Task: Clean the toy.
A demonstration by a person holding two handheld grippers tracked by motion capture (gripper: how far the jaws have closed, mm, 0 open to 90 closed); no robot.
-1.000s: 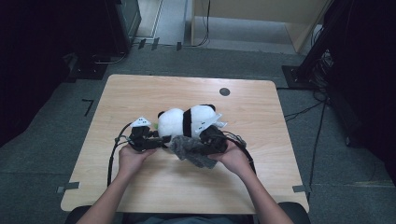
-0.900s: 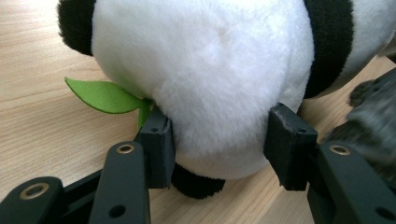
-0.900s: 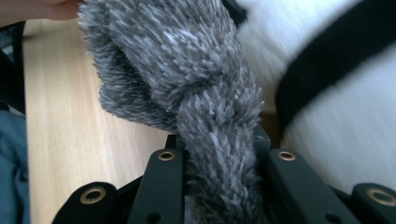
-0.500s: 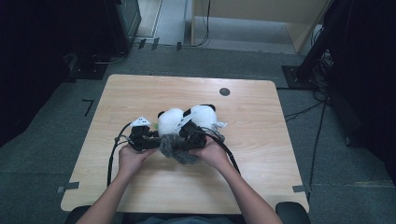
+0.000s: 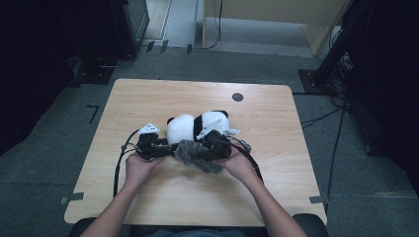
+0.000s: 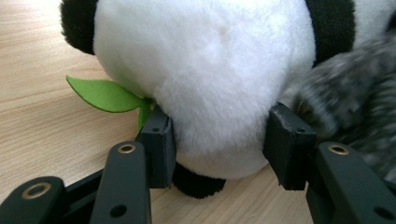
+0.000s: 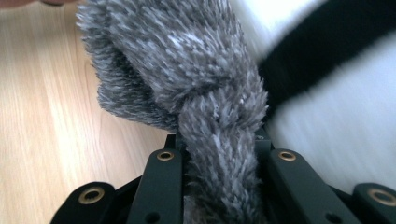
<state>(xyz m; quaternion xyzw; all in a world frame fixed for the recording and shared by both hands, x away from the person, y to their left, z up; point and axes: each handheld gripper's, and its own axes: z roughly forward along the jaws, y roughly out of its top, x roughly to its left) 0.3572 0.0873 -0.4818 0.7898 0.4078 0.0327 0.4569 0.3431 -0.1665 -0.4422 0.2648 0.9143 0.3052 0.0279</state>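
Fig.: plush panda point(image 5: 195, 127) lying on its side mid-table point(image 5: 276, 187), just ahead of both hands. L gripper point(image 6: 219, 147) clamps the white rump betw. its pads, w/ the green felt leaf point(image 6: 105, 94) beside one pad; judged purpose: pin the toy so it can't slide. R gripper point(image 7: 217, 154) is clenched on a bunched end of the grey fuzzy cloth point(image 5: 195, 155), held against the panda's near side, prob. to wrap or dress it.
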